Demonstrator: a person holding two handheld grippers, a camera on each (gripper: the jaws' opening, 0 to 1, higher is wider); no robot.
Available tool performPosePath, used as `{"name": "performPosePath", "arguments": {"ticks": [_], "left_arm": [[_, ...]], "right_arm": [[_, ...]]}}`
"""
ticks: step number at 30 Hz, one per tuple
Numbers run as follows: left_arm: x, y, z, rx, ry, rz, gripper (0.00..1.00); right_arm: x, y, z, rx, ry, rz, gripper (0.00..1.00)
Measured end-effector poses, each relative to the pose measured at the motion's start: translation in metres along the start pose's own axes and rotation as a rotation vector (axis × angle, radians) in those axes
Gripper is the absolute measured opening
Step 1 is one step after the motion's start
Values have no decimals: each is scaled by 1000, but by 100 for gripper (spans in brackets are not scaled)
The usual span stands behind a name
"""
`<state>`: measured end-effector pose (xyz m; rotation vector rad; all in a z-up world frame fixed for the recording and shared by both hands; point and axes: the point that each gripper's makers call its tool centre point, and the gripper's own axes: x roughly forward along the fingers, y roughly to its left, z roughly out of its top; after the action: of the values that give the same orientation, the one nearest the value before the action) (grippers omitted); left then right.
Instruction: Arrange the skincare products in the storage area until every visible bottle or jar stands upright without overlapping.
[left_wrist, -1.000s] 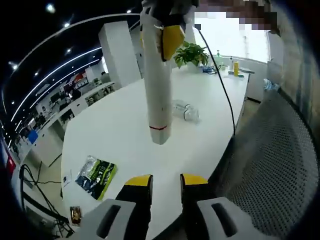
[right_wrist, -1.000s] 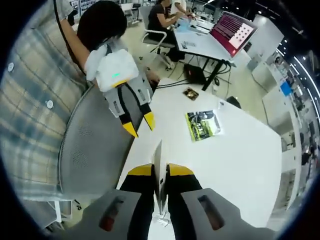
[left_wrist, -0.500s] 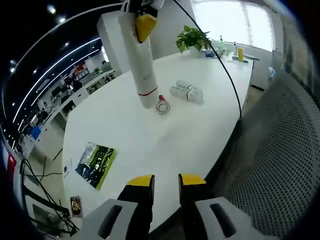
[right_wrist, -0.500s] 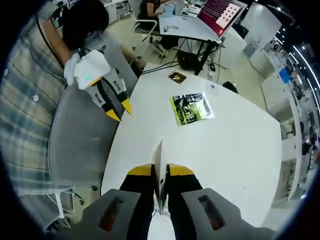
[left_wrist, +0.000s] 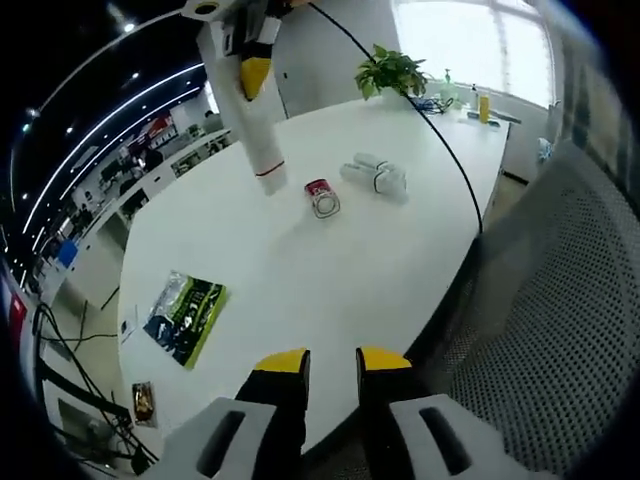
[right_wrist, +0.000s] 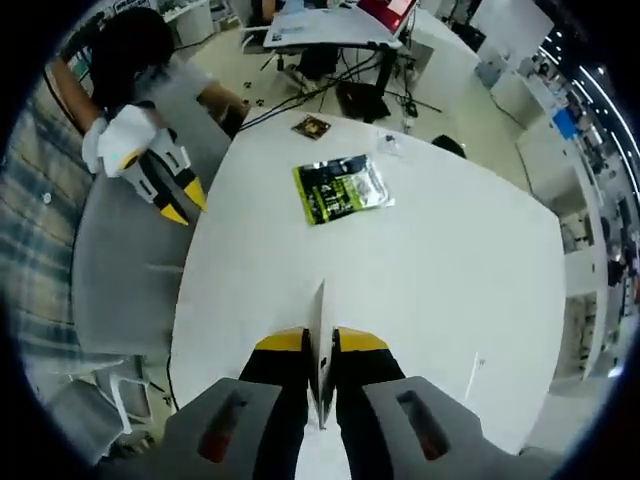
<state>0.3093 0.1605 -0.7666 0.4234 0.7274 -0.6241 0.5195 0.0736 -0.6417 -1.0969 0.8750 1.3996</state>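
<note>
Above the white desk (left_wrist: 330, 260), held the white tube (left_wrist: 248, 110) clamped in the right gripper's (right_wrist: 320, 345) fingers, left gripper (left_wrist: 330, 362) empty and slightly parted, best lowered vertically beside the small jar (left_wrist: 321, 197) and lying bottle (left_wrist: 375, 178), touching neither.

The left gripper (left_wrist: 332, 362) points out low over the edge of a white table. Its two yellow-tipped jaws stand a little apart and hold nothing. In the right gripper view, this same gripper (right_wrist: 183, 205) shows at the left, with a hand (right_wrist: 118, 138) in a white glove around it. The right gripper (right_wrist: 320, 342) has its yellow tips pressed on the flat end of a white tube (right_wrist: 320, 335). In the left gripper view, it (left_wrist: 256, 72) hangs high up and holds the tube (left_wrist: 248, 115) pointing down.
</note>
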Motion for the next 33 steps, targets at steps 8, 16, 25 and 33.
{"name": "performPosePath", "arguments": {"ticks": [8,16,25,33], "left_arm": [[2,0,-6,-8,23,-7,18],[2,-1,-9,-6,37,-14,14],[4,0,-11,5,48,-9,15],[3,-1,-9,8,40,-7,15]], "right_arm": [[19,-39,-21,88,34,-13,6],[19,-72,-61,146,83,-31,6],[2,-97,-104,193,114,-73,6],[-7,-96,-148,249,149,-78,6]]}}
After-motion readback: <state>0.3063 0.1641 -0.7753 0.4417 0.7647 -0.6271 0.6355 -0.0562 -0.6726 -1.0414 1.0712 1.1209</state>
